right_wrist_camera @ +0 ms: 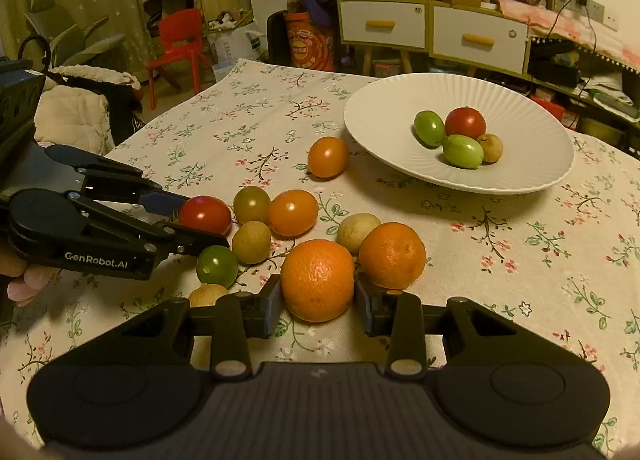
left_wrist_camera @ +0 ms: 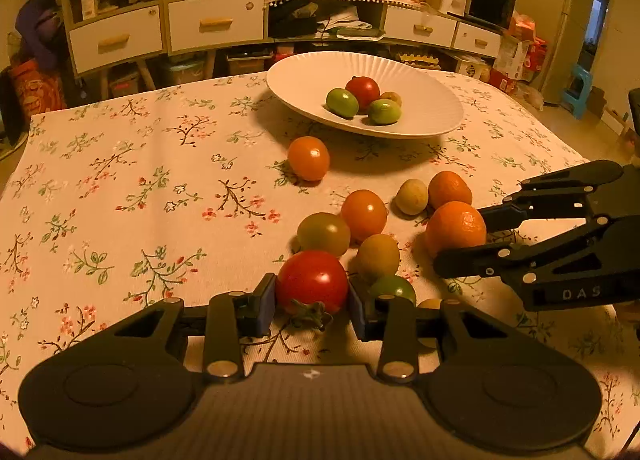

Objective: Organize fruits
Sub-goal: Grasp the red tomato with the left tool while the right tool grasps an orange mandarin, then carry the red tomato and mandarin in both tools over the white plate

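On the bench (right_wrist_camera: 520,244) the white plate (right_wrist_camera: 384,108) already has four small fruits; about ten remain on the cloth. The right gripper (right_wrist_camera: 318,302) has its jaws against both sides of an orange (right_wrist_camera: 318,280). The left gripper (left_wrist_camera: 312,300) jaws clasp a red tomato (left_wrist_camera: 312,280). Neither looks lifted yet.

Between the left jaws, a glossy red tomato (left_wrist_camera: 312,280) with a green stalk; between the right jaws, a bright orange mandarin (right_wrist_camera: 317,279). Ahead of both, a plain white ribbed plate (right_wrist_camera: 520,132) on a cream tablecloth (left_wrist_camera: 140,180) sprigged with green-and-pink flowers.
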`<state>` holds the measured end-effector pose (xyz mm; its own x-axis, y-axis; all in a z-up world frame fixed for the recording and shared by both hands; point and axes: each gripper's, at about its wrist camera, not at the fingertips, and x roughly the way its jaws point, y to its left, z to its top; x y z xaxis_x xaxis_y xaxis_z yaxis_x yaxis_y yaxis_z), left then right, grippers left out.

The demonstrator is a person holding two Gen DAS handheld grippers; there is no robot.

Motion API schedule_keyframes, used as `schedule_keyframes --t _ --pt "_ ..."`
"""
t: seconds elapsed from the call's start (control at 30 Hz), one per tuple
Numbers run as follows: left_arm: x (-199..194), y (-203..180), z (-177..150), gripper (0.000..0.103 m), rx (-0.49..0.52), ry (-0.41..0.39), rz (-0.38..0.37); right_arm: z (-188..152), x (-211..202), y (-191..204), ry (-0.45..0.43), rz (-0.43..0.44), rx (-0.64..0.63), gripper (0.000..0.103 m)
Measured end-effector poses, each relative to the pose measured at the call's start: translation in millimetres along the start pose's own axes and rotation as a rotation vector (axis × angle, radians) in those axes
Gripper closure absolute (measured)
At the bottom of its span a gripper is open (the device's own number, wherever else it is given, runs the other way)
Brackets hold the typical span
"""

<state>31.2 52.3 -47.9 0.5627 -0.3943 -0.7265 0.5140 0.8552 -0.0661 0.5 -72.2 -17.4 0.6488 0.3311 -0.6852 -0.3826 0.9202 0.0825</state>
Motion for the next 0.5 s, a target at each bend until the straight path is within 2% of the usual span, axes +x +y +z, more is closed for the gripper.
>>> schedule_keyframes --t 0.5 --pt "-8 3 -1 0.068 -0.035 0.010 0.014 1 -11 -5 -0.014 -0.001 0.019 0.069"
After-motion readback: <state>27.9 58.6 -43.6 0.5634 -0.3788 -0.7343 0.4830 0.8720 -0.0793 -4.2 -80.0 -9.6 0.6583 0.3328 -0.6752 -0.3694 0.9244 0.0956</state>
